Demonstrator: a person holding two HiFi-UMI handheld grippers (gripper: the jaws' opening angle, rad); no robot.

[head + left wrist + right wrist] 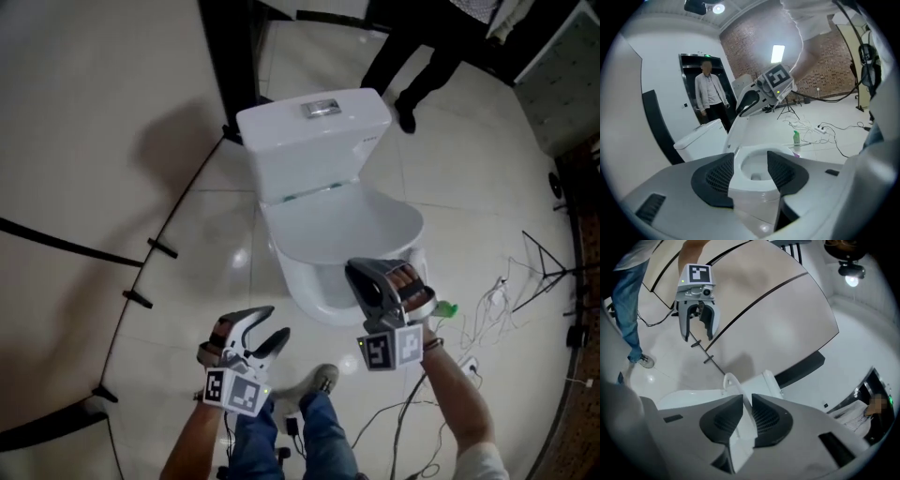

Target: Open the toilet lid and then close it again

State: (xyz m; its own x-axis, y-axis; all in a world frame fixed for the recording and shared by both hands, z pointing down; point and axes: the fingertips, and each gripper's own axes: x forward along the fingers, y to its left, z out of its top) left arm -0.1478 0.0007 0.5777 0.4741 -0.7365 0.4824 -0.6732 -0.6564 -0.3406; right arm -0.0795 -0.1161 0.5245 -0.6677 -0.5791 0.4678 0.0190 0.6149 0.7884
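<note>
Over the bowl (pixel 309 291), right gripper (pixel 747 399) pinches the lid (pixel 342 225) (half-raised); left gripper (pixel 273 323) gapes, empty.

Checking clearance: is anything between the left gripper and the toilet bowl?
Nothing. Head view shows only bare floor between the open left gripper and the toilet bowl.

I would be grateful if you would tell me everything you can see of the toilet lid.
The toilet lid is a smooth, glossy white oval, plastic by its look, hinged at the back below the cistern. It stands partly raised, tilted up off the bowl, whose open rim shows under its front. The right gripper has its jaws closed on the lid's thin front edge. Nothing else is seen touching it.
</note>
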